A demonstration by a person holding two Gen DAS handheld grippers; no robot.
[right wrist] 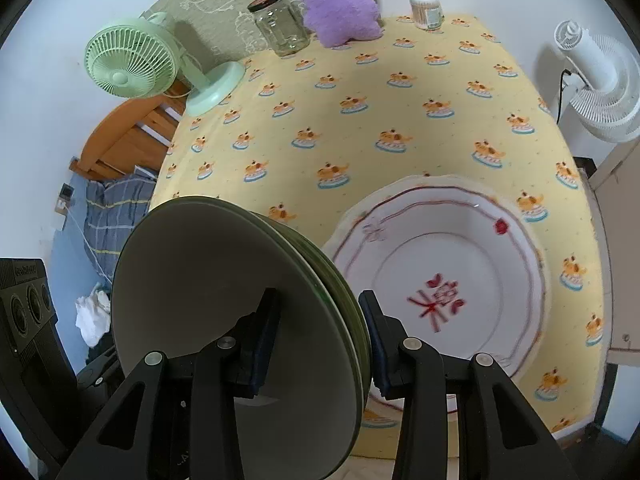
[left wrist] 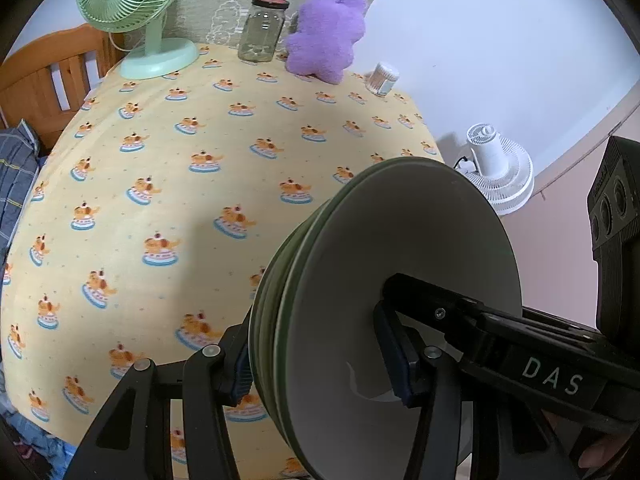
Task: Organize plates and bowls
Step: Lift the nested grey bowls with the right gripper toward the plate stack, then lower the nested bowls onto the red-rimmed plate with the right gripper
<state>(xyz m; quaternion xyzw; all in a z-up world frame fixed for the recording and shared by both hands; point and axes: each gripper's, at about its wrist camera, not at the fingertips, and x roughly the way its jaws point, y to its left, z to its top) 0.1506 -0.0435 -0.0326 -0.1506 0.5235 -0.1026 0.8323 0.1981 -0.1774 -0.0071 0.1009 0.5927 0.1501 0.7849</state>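
- Two handheld black grippers, each clamped on the rim of one stack of green-backed bowls (left wrist: 400, 280), from opposite sides.
- Left gripper (left wrist: 320, 376): one blue-padded finger pressed inside the top bowl's pale hollow, the other against the dark green underside of the stack.
- Right gripper (right wrist: 316, 348): same hold on the far edge, one pad inside, one outside, jaws closed onto the nested rims.
- Stack carried tilted, nearly on edge, off the tablecloth, above the near part of the table; several rims visible, exact count hard to tell.
- Likely ceramic or melamine: stiff, smooth, glazed-looking, probably slippery under the pads and prone to chipping; probably fairly heavy as a stack.
- Nested bowls apt to slide against each other when tipped; firm grip on both rims and a level carry judged safest.
- Best hold judged at the rims, opposite one another, as now.
- Large white plate (right wrist: 436, 280) with red rings and a red motif, lying flat on the table just beside the stack, to its right in the right view; blurred.
- Table (left wrist: 192, 128) covered in soft yellow cloth printed with small dogs on cakes.
- At the far edge: mint green fan (left wrist: 132, 12), empty glass jar (left wrist: 262, 30) with dark lid, purple plush toy (left wrist: 326, 34), small tub of cotton swabs (left wrist: 382, 78).
- White fan (left wrist: 496, 168) beyond the table's right side.
- Wooden bed frame (left wrist: 48, 76) and blue plaid bedding to the left; plain pale walls.
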